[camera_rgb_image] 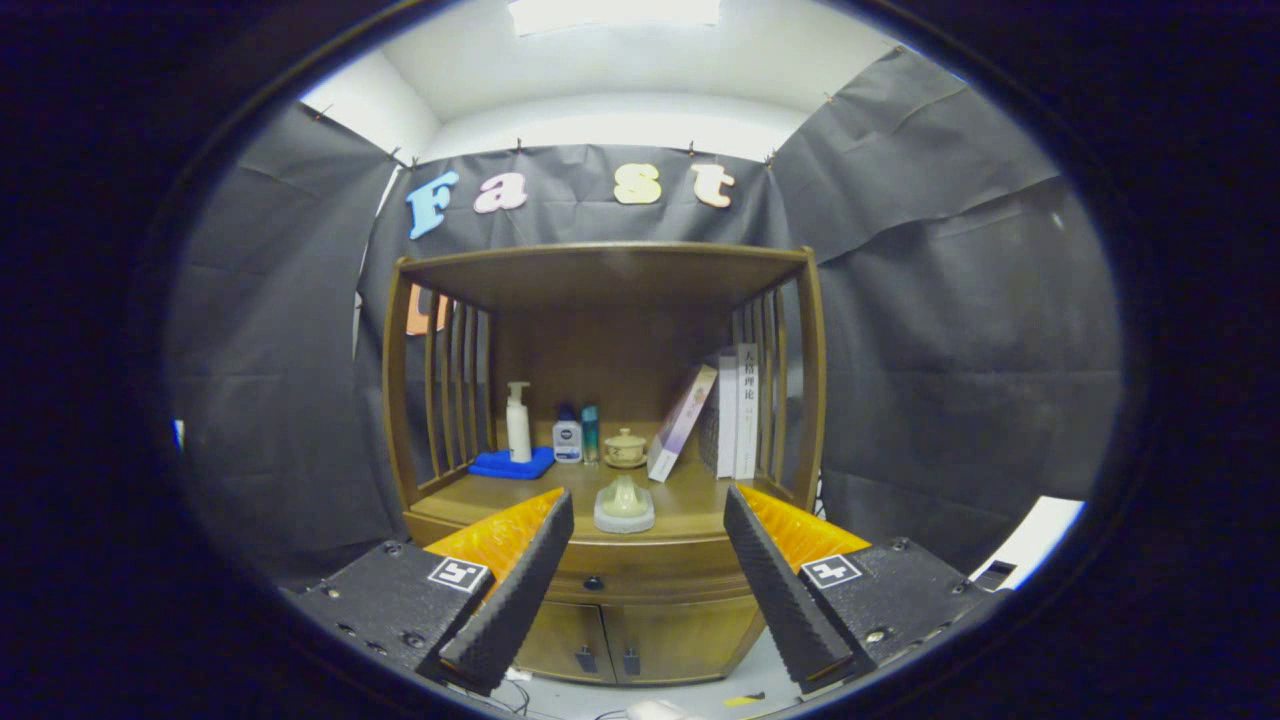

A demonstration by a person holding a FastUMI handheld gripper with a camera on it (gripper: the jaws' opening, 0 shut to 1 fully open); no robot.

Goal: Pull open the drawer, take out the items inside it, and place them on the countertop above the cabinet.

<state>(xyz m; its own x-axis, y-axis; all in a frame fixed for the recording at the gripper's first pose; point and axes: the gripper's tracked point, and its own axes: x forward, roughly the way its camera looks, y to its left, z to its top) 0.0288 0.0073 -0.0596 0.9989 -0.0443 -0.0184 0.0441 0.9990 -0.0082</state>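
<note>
A wooden cabinet point(610, 400) stands ahead against the booth wall. Its drawer point(620, 580) sits closed under the countertop point(500, 495), with a small dark knob point(594, 582) at its middle. My gripper point(648, 520) is open, held some way back from the cabinet, with nothing between its fingers. The knob lies between the fingers, beyond them. A pale lidded dish point(624, 505) rests at the countertop's front edge, just above the drawer. The drawer's contents are hidden.
On the countertop stand a white pump bottle point(518, 422) on a blue cloth point(512, 463), two small bottles point(576, 435), a little lidded cup point(626, 447) and several books point(730, 410) leaning at the right. Two lower doors point(610, 640) sit beneath the drawer. Slatted sides close in the shelf.
</note>
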